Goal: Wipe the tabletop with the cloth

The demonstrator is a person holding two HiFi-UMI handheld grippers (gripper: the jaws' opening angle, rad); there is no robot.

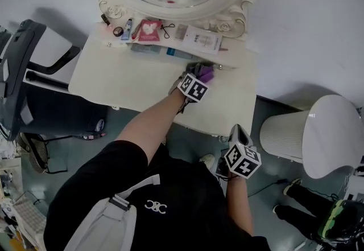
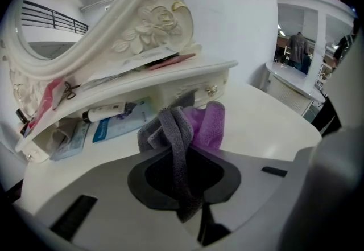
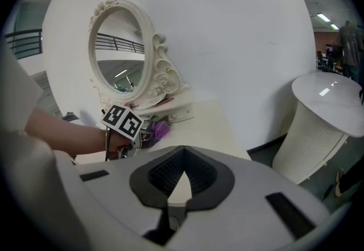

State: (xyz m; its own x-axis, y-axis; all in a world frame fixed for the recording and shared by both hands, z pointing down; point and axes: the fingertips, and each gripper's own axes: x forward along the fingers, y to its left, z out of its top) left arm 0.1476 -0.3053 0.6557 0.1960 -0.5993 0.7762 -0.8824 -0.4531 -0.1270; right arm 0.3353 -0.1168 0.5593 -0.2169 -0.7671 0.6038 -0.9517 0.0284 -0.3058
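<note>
Here, left tool (image 2: 183,187) clamped on cloth (image 2: 196,124), right tool (image 3: 173,201) closed, empty.

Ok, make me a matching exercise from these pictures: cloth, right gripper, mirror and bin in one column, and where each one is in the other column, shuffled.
1 cloth
2 right gripper
3 mirror
4 bin

A on the floor, right of the table
B at the table's back, against the wall
C pinched in the left gripper
D off the table's front edge, holding nothing

Pairs: 1-C, 2-D, 3-B, 4-A
</note>
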